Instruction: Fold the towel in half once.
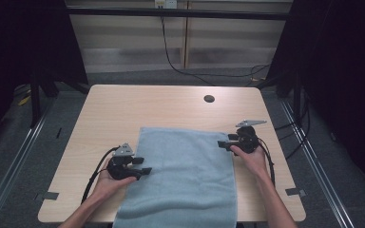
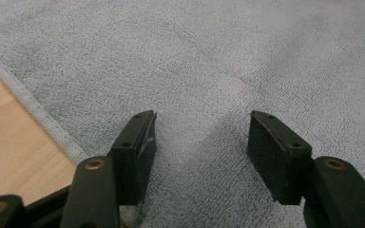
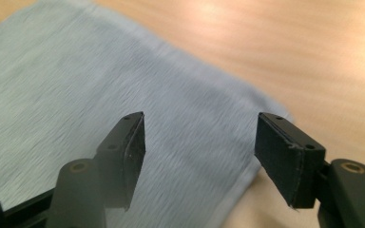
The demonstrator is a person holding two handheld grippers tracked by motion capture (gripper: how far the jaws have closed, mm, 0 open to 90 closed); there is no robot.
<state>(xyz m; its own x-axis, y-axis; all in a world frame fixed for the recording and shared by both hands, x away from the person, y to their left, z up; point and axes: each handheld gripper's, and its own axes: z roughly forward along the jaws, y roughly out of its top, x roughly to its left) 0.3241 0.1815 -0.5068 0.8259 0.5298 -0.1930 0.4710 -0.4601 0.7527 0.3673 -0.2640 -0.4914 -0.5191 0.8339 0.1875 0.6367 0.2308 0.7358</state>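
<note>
Towel (image 1: 183,175) lies flat on tabletop (image 1: 123,109); left tongs (image 1: 142,166) and right tongs (image 1: 224,142) flank its edges, both released, likely poised for folding.

The towel (image 1: 180,175) lies flat on the table (image 1: 171,102); bare wood beyond it leaves open passage; nothing stands upright.

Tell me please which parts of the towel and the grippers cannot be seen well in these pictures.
- Towel: in the high view its near end is cut off by the bottom edge.
- Towel corner: in the right gripper view motion blur smears the weave and hem.
- Left gripper: in the high view too small to tell whether the pads touch the cloth.
- Right gripper: likewise small and dark there.
</note>
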